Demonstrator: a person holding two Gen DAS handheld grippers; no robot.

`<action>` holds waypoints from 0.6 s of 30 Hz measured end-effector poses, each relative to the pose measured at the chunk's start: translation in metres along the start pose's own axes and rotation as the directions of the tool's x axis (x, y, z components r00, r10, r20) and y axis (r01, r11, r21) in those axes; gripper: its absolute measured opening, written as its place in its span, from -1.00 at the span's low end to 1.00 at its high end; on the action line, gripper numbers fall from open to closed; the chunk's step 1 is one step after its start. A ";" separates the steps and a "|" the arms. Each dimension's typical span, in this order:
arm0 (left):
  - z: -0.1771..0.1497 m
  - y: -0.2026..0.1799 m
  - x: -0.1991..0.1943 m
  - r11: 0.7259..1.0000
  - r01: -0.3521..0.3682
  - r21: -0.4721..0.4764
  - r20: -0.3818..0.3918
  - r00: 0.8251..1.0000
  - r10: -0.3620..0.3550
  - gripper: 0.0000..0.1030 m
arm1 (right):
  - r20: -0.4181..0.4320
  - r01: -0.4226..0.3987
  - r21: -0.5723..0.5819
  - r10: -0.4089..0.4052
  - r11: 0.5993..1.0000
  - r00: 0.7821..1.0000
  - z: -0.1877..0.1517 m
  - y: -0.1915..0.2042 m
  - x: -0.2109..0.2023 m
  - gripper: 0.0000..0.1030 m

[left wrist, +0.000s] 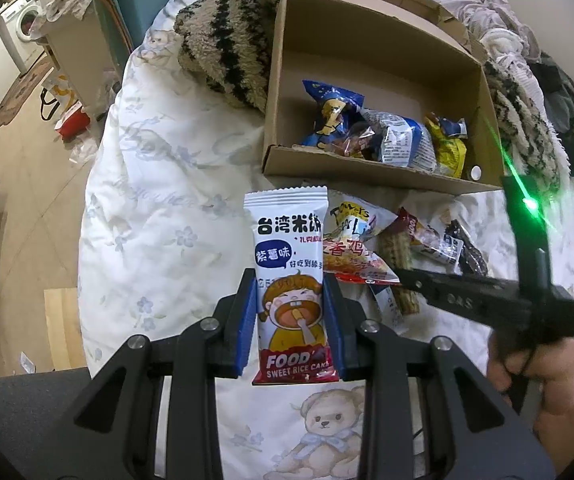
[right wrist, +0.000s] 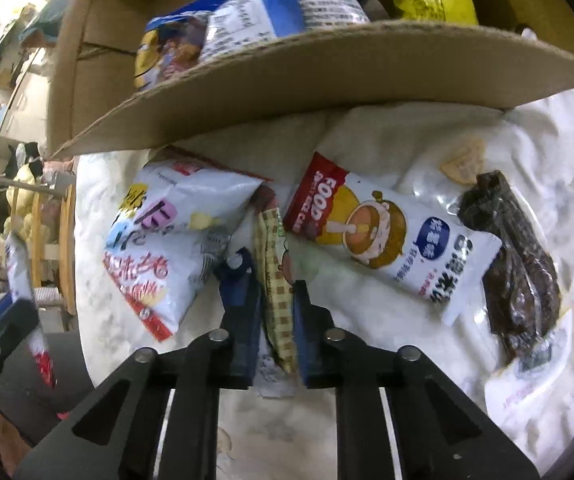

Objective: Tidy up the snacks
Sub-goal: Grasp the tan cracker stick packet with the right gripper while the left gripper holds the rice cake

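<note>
My left gripper (left wrist: 289,280) is shut on a white sweet rice cake packet (left wrist: 289,248) and holds it upright above the bed, in front of the cardboard box (left wrist: 367,168). The box holds several snack packets (left wrist: 391,132). My right gripper (right wrist: 275,280) is shut around a checked yellow-brown snack packet (right wrist: 277,280) that lies on the bedsheet; it shows in the left wrist view as a black tool (left wrist: 403,274). Beside it lie a white chip bag (right wrist: 175,236), a second rice cake packet (right wrist: 391,236) and a dark dried-snack packet (right wrist: 515,264).
The bed has a white floral sheet (left wrist: 159,208). A striped fluffy blanket (left wrist: 227,40) lies behind the box. The bed edge drops to the floor (left wrist: 39,200) on the left. The box's front wall (right wrist: 327,76) rises just beyond the loose snacks.
</note>
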State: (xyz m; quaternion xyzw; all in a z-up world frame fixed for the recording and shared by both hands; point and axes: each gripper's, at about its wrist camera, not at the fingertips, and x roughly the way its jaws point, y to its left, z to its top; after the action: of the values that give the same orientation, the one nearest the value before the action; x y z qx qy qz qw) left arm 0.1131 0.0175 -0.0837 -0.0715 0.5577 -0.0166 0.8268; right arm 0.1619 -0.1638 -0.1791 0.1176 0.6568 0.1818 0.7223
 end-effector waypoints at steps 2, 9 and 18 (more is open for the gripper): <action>-0.001 -0.001 0.000 1.000 -0.006 0.007 0.005 1.000 0.006 -0.47 | 0.007 -0.007 0.003 0.007 1.000 1.000 -0.003 0.001 -0.005 -0.77; -0.003 -0.003 -0.003 0.999 -0.039 0.029 0.028 0.999 0.038 -0.47 | 0.036 -0.011 -0.016 0.012 1.000 0.999 -0.025 0.009 -0.028 -0.77; -0.009 -0.002 -0.016 0.998 -0.048 0.041 0.069 0.997 0.045 -0.47 | 0.146 -0.020 0.002 0.019 1.000 0.989 -0.056 0.008 -0.071 -0.77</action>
State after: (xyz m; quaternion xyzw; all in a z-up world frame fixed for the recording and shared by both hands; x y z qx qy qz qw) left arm 0.0990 0.0163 -0.0718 -0.0415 0.5303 -0.0066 0.8467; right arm 0.1005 -0.1902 -0.1179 0.1382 0.6014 0.1788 0.7663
